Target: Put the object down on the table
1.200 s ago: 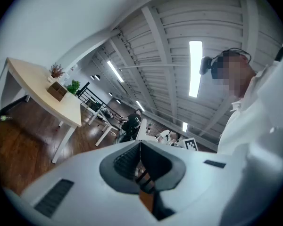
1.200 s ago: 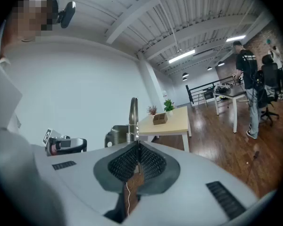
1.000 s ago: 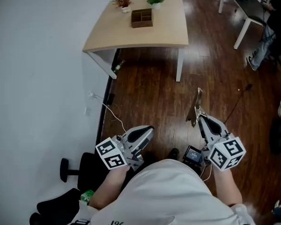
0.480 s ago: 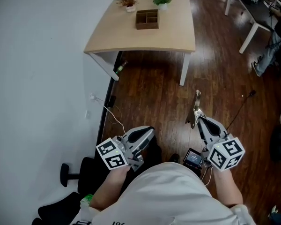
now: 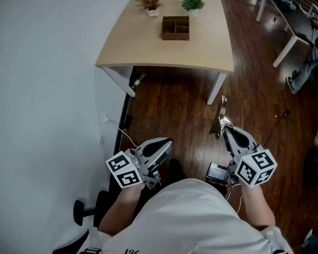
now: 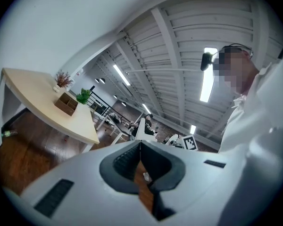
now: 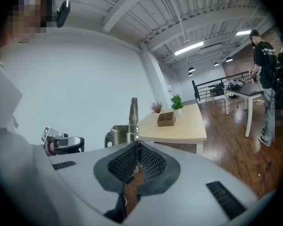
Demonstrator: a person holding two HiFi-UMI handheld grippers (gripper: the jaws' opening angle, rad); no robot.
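Observation:
My right gripper is shut on a thin metal object that sticks out forward past its tips. In the right gripper view the metal object rises as a flat blade with coiled springs at its base, above the right gripper. My left gripper is held at the same height, shut, with nothing in it; the left gripper shows its pads meeting. Both hang over the wood floor, well short of the light wooden table. The table lies ahead to the right.
On the table stand a wooden compartment box and two small potted plants. A white wall runs along the left, with a cable at its foot. White desks and a person are at the right.
The table has come lower and nearer in the head view, as the person moves toward it. Both grippers keep their pose and the right one still holds the metal object.

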